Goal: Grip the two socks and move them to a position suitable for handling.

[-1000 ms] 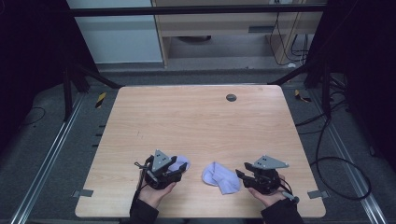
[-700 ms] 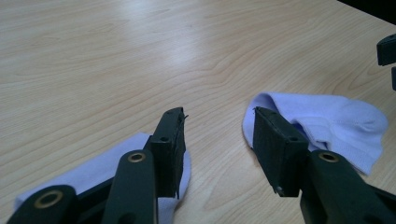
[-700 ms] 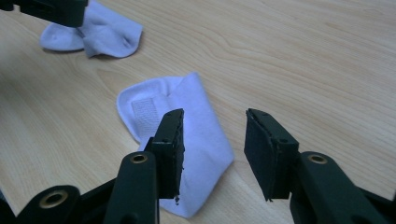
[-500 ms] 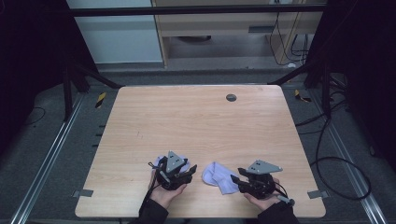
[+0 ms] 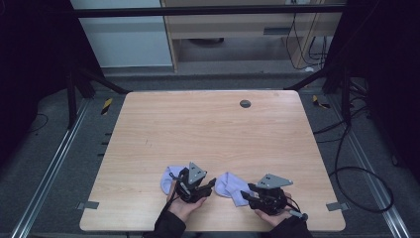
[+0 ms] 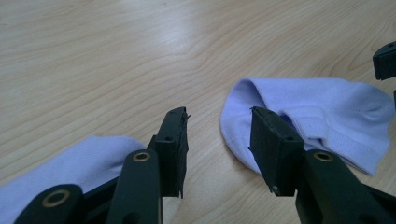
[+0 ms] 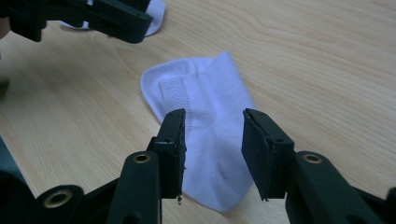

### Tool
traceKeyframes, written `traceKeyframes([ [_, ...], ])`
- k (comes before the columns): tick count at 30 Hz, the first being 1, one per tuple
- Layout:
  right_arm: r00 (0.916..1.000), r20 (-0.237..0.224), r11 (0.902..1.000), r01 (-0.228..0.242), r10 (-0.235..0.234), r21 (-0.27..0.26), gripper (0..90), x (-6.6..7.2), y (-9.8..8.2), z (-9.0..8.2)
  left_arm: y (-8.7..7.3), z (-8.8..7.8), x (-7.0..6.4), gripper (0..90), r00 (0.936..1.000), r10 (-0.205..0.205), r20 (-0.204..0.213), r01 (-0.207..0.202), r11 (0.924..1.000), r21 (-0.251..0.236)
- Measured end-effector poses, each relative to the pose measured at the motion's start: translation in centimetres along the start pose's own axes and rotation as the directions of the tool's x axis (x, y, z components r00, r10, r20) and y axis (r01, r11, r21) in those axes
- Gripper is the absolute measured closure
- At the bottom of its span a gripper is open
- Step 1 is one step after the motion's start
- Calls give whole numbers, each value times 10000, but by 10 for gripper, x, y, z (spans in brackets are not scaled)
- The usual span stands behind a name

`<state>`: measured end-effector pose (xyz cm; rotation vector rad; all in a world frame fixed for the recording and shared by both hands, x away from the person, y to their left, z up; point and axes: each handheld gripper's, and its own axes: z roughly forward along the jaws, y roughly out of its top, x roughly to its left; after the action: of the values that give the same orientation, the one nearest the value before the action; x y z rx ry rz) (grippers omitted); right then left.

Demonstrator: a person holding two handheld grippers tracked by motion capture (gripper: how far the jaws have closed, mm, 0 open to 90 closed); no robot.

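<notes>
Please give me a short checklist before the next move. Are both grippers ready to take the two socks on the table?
1. Left gripper open with nothing between its jaws: ok.
2. Right gripper open with nothing between its jaws: ok.
3. Right sock lies flat in front of the right gripper: ok.
4. Left sock in line with the left gripper: not ok, it lies behind and beside the jaws.
5. Gap between the two grippers: ok, they are apart.
6. Table around the socks bare: ok.

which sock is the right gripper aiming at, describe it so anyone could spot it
On the wooden table, look at the near edge between the two grippers. The sock lies just ahead of the right gripper; unlike the other sock, it sits between both grippers.
</notes>
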<state>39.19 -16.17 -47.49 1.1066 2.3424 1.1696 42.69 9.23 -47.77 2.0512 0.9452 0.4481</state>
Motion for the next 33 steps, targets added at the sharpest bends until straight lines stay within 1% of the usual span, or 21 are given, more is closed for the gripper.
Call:
traceKeyframes([
  [3, 9999, -119, 9999, 82, -81, 133, 611, 3, -1, 3, -1, 5, -3, 569, 9999, 97, 34, -98, 9998, 155],
  [10, 9991, -328, 9988, 286, -273, 395, 627, 9, -4, 12, -4, 14, -5, 606, 9999, 122, 101, -126, 9990, 429],
  [16, 9984, -492, 9969, 323, -288, 712, 633, 13, -7, 17, -6, 20, -7, 647, 9996, 165, 247, -181, 9978, 643],
  [19, 9979, -566, 9965, 366, -324, 752, 635, 14, -8, 20, -6, 23, -9, 665, 9994, 171, 317, -194, 9971, 740],
  [23, 9975, -592, 9951, 446, -394, 882, 647, 16, -10, 22, -8, 26, -11, 706, 9992, 258, 302, -282, 9961, 831],
  [28, 9972, -666, 9935, 404, -334, 1066, 683, 15, -10, 24, -9, 28, -11, 783, 9989, 154, 453, -194, 9957, 904],
  [32, 9966, -747, 9924, 427, -342, 1154, 720, 14, -11, 25, -9, 27, -12, 836, 9988, 168, 459, -209, 9955, 921],
  [33, 9964, -807, 9924, 352, -257, 1180, 733, 14, -10, 25, -9, 27, -12, 845, 9988, 176, 457, -219, 9953, 947],
])
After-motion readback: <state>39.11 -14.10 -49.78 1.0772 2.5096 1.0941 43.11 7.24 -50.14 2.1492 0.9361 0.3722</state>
